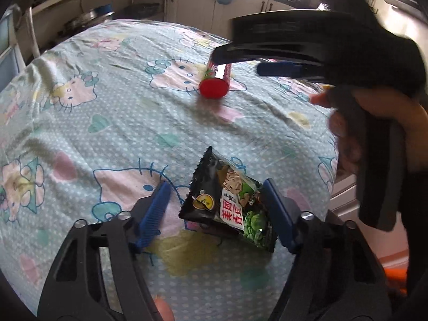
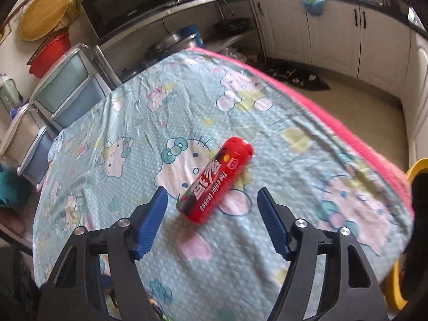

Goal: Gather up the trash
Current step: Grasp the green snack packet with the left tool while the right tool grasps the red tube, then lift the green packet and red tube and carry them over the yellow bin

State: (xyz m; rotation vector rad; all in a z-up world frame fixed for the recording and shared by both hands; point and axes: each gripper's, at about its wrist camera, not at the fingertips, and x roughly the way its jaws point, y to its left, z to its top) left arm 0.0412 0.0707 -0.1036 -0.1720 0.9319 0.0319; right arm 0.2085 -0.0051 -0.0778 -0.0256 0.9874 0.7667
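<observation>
Straddling snack packet with spread left hand-held gripper; lining up spread right hand-held gripper squarely across red tube.

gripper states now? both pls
Left gripper: open, fingers either side of the snack packet, not clamped.
Right gripper: open, holding nothing, red tube ahead between its fingers.

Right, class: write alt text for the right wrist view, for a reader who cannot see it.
An open right gripper points at a red cylindrical snack can lying on its side on a table under a blue cartoon-cat tablecloth, the can just beyond its blue fingers. Kitchen cabinets and a microwave stand behind.
</observation>
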